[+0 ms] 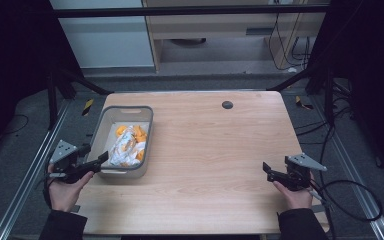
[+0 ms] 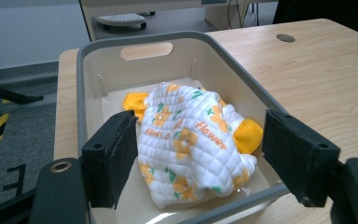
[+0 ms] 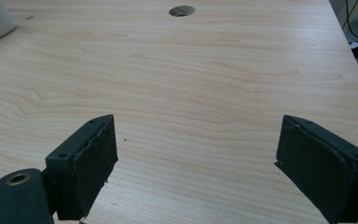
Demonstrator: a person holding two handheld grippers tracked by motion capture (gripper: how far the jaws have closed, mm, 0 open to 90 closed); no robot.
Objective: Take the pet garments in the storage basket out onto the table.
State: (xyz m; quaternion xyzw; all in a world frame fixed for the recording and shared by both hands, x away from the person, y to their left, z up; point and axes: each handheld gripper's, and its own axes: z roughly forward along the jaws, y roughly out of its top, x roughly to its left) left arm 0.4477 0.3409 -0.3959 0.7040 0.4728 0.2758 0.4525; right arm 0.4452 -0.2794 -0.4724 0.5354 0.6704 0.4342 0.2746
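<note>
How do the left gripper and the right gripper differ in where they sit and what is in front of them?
The left gripper sits at the near end of the grey bin, jaws pointing at the quilted floral cloth inside; the right gripper is over bare table, far from the bin and facing only wood. Both are open and hold nothing.

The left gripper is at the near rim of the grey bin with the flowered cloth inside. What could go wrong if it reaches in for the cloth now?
1. The left gripper, its jaws open, sits level with the near rim of the grey bin; going straight in could knock or push the bin along the table.
2. The flowered cloth is bunched over orange fabric, so a pinch might drag both out.
</note>
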